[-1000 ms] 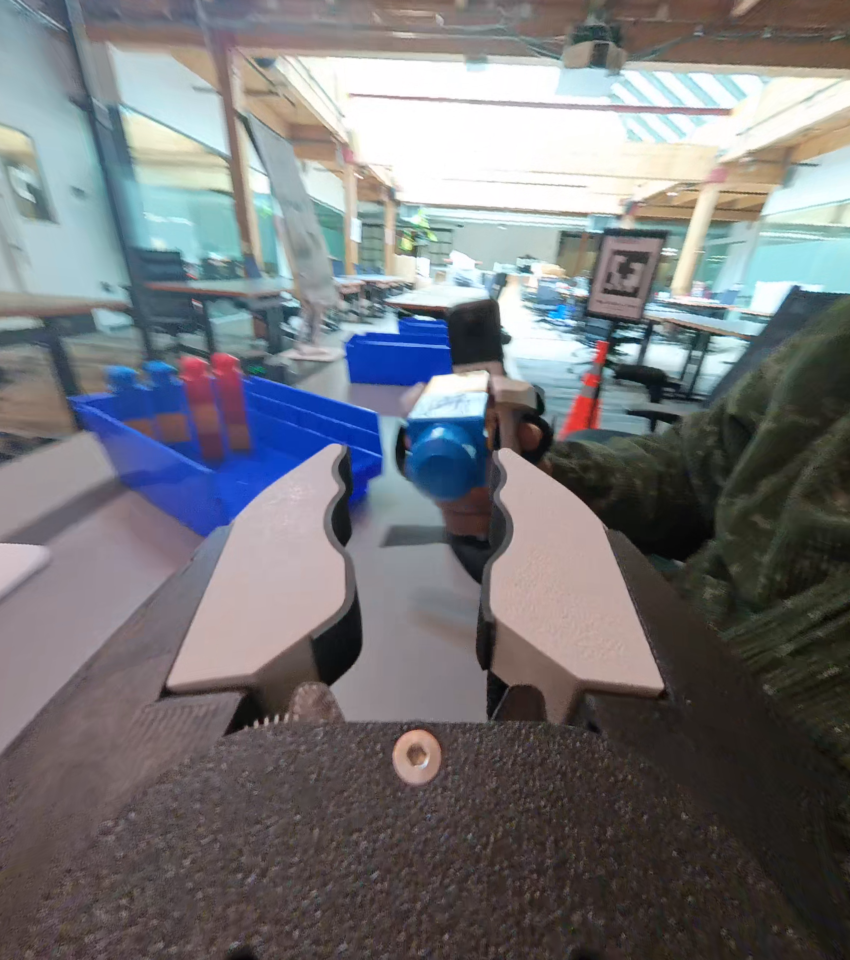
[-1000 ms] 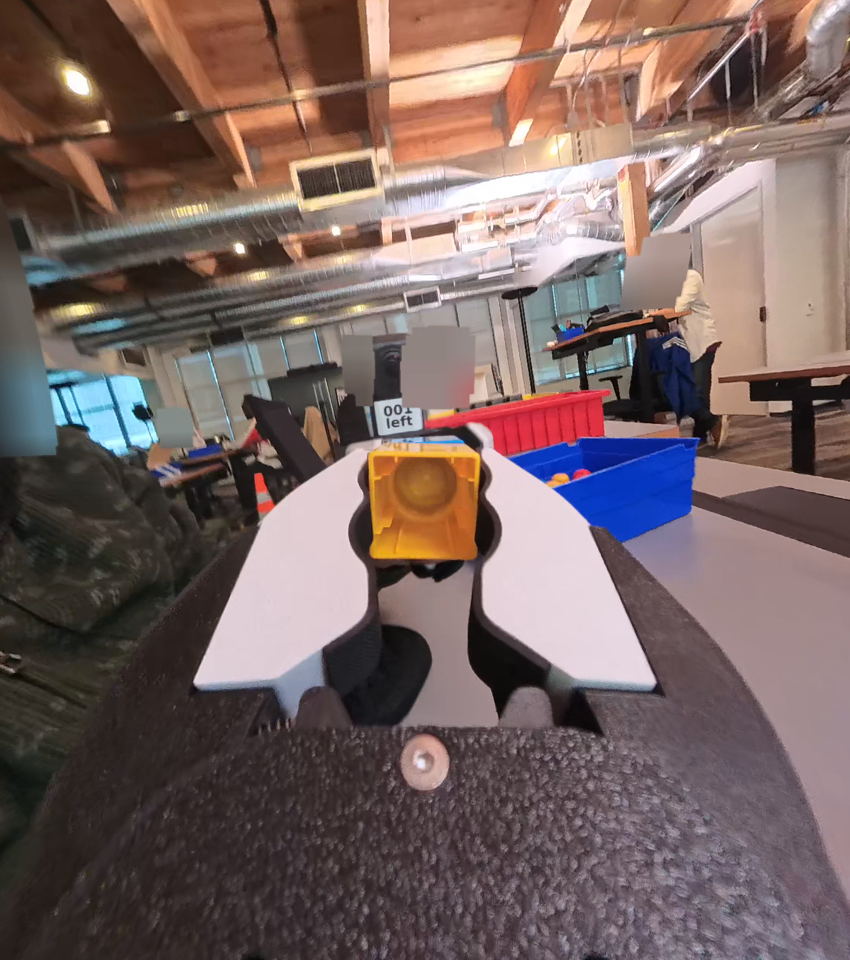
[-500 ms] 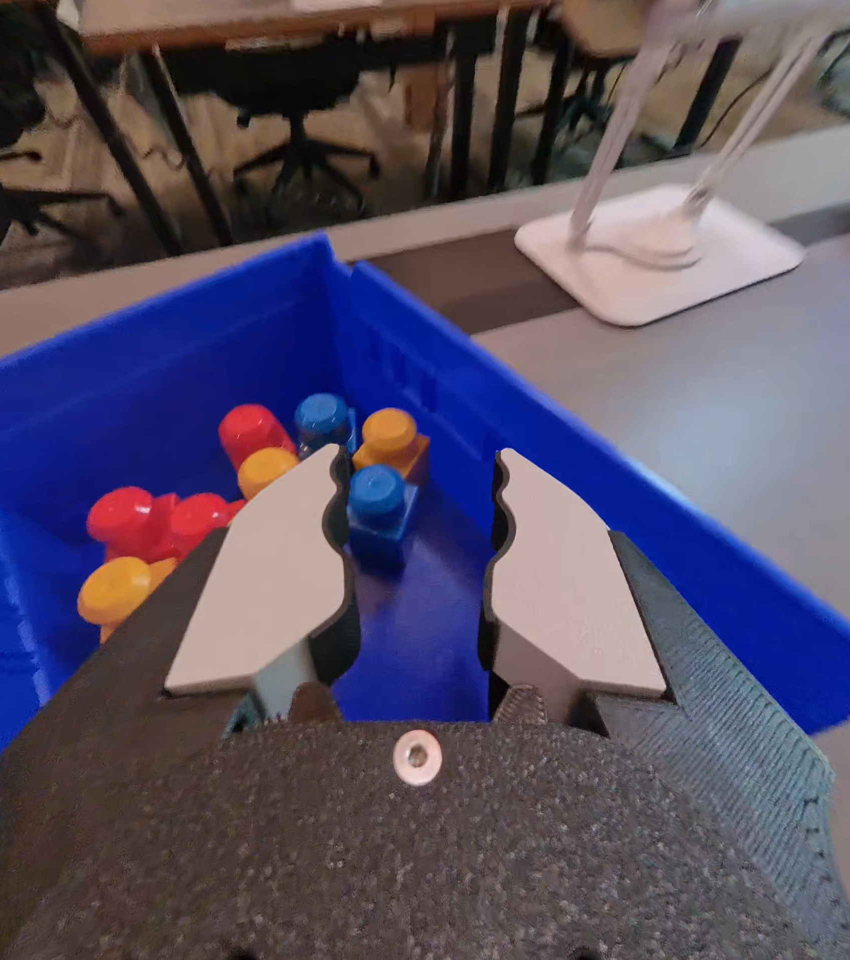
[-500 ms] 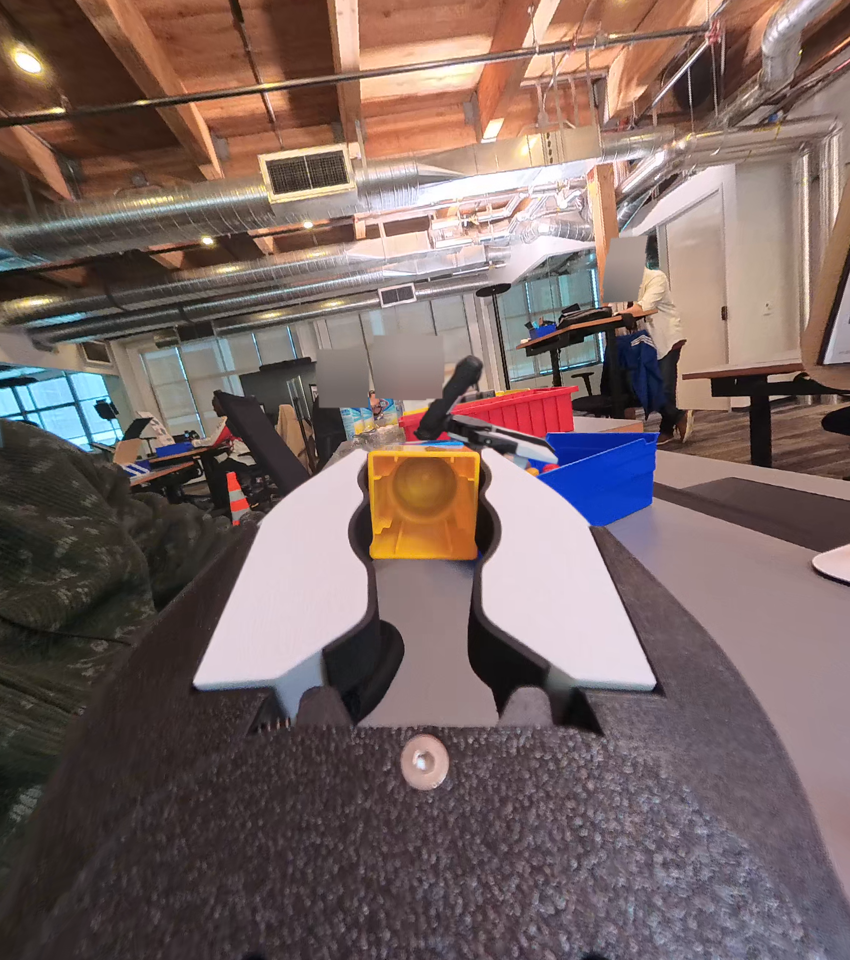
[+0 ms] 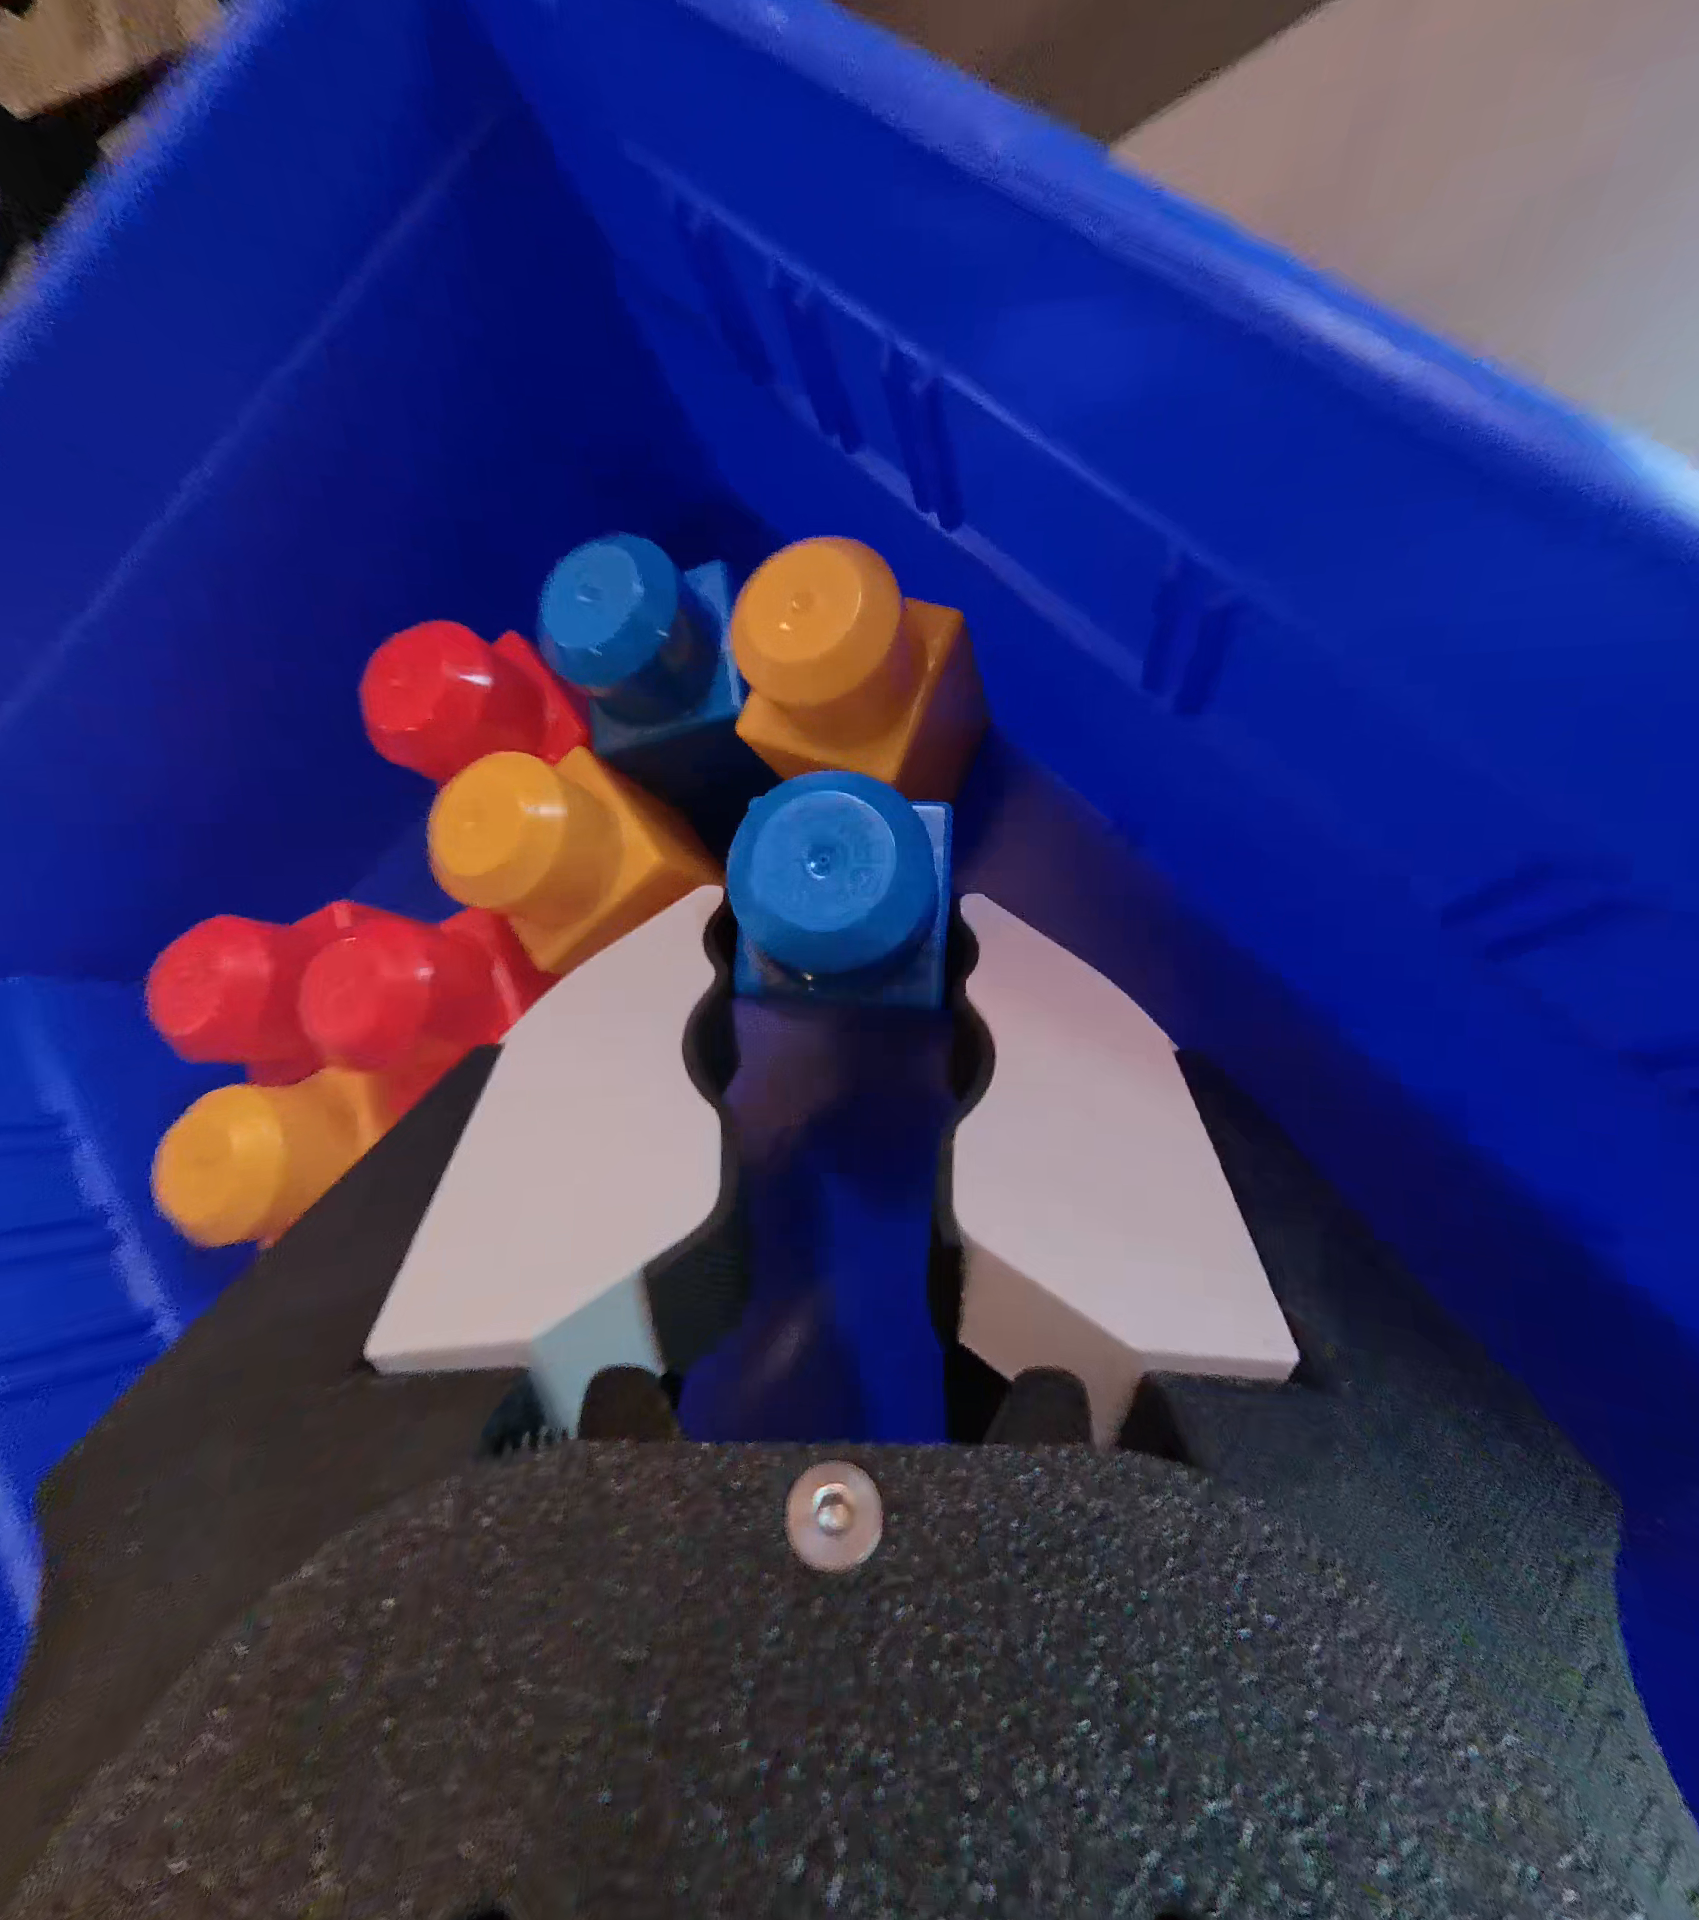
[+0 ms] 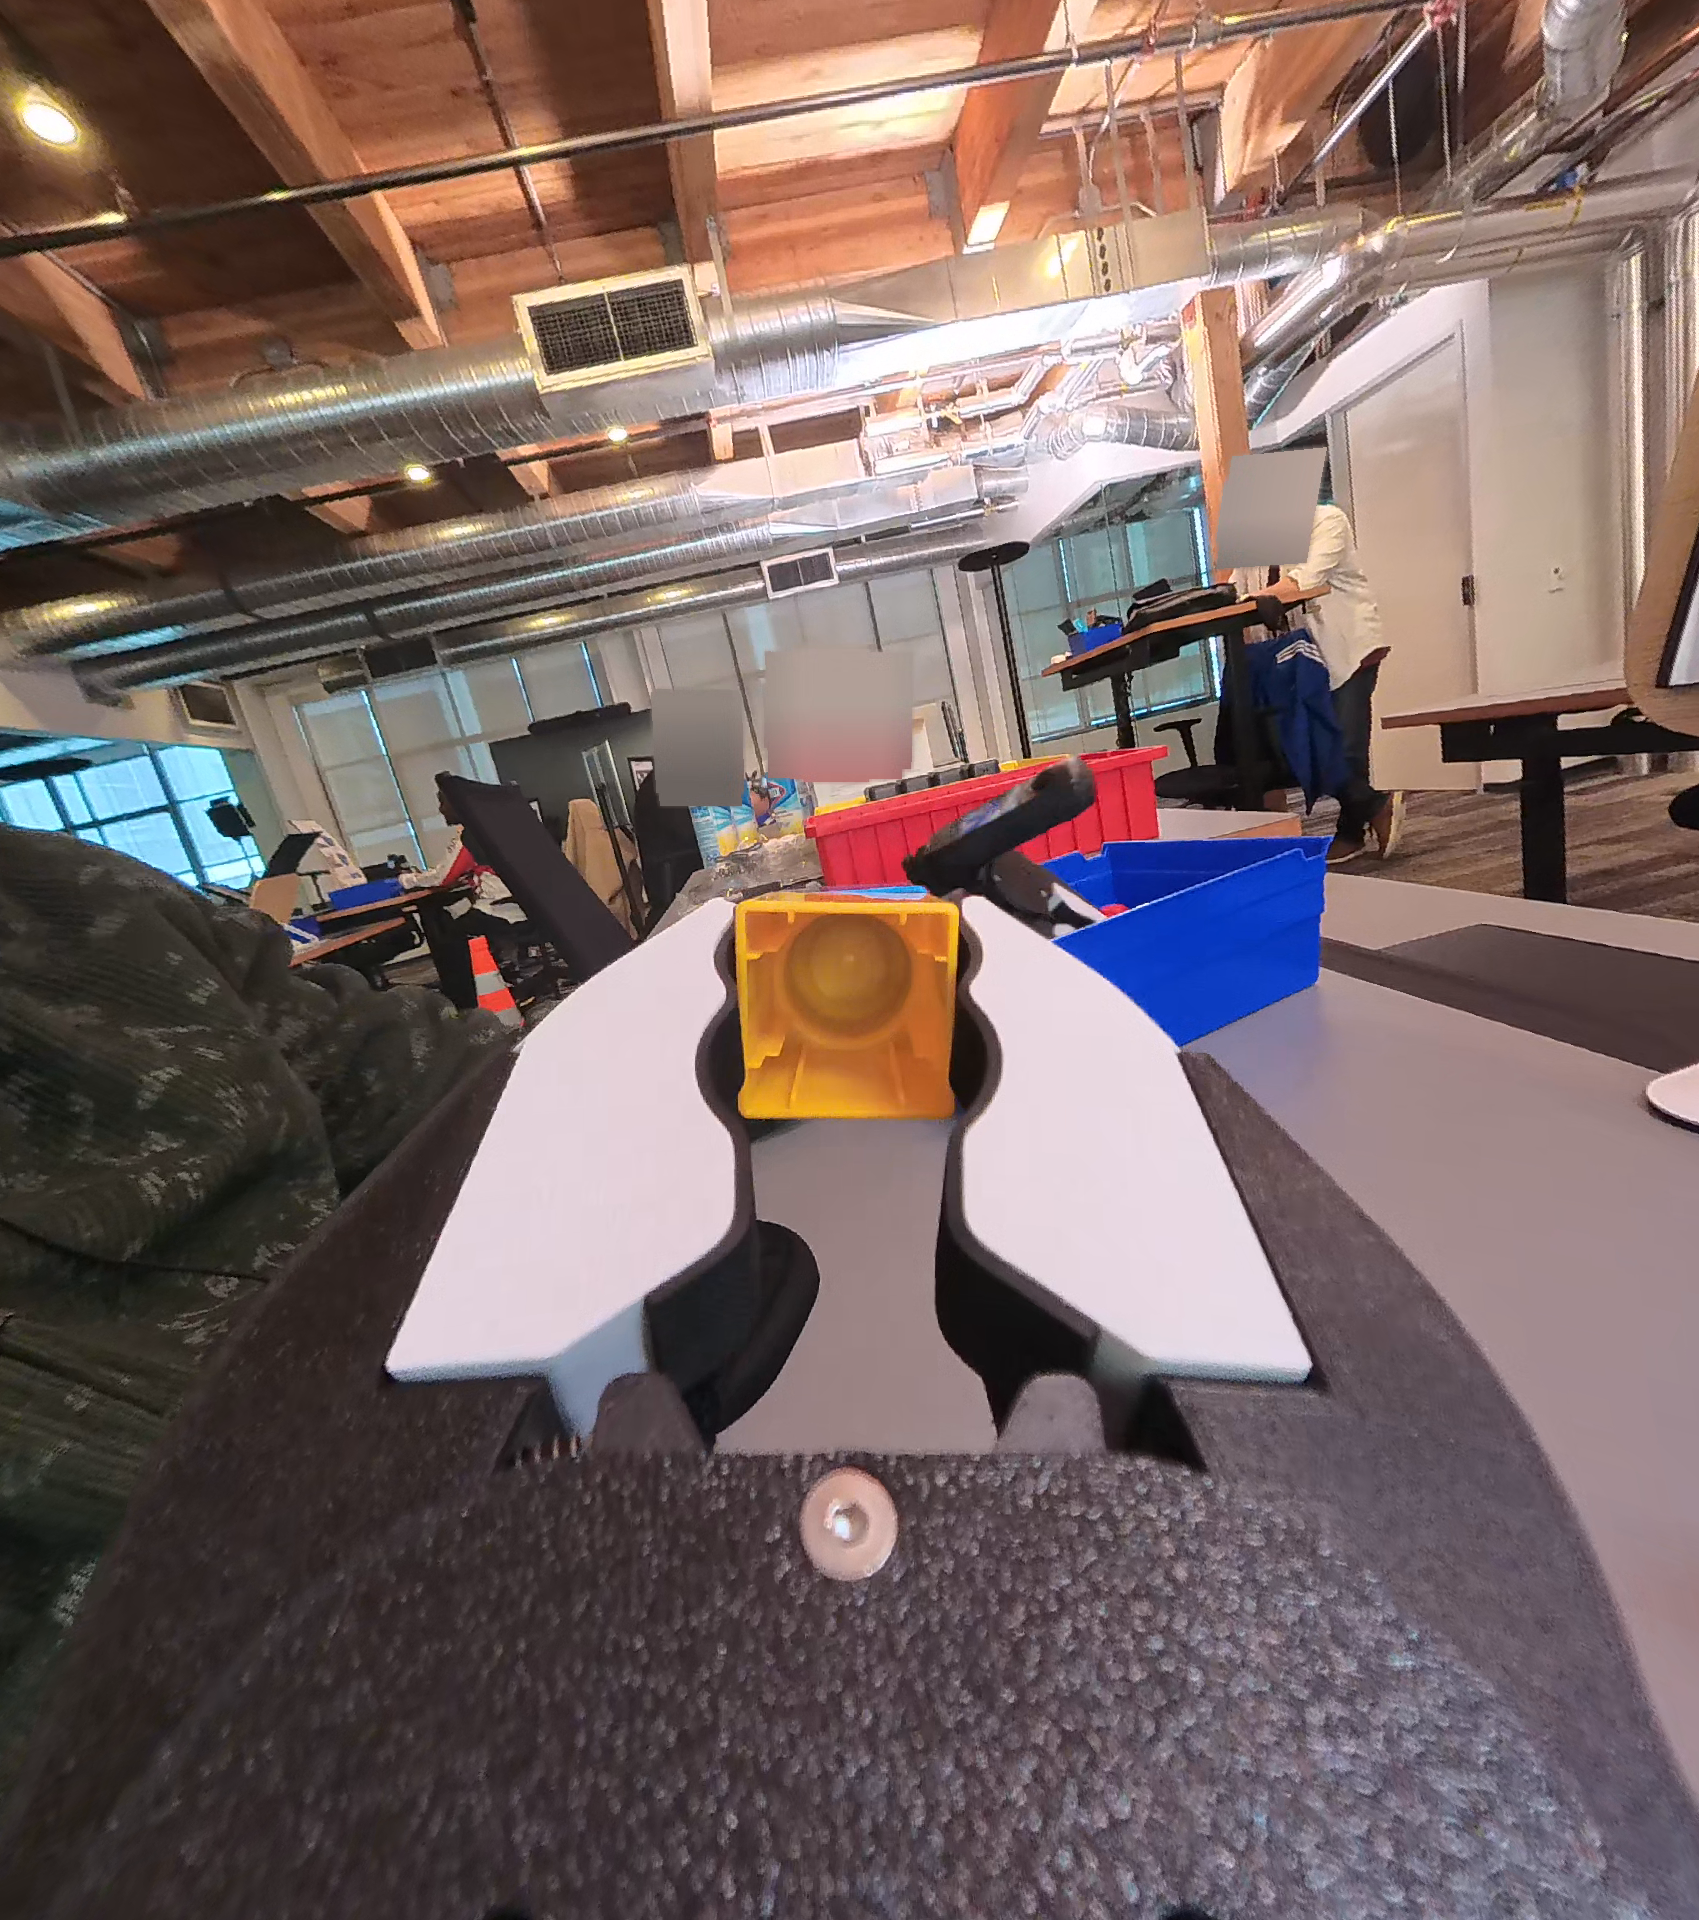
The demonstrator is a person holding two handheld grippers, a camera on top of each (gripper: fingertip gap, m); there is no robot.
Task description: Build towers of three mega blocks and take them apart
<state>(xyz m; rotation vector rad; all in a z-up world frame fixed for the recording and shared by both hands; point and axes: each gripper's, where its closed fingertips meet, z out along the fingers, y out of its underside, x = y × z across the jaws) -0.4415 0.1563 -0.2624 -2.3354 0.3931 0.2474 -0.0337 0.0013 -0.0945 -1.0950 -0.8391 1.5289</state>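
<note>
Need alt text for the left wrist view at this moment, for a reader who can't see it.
The left gripper reaches down into a blue bin, its white fingers closed against the sides of an upright blue block. Red, yellow and blue blocks lie clustered just beyond and to the left.

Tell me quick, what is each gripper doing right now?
Left gripper: down in the blue bin, closed on a blue block.
Right gripper: closed on a yellow block, held above the table.

A red bin (image 6: 990, 821) stands behind the blue bin (image 6: 1229, 935) on the grey table (image 6: 1510, 1226).
</note>
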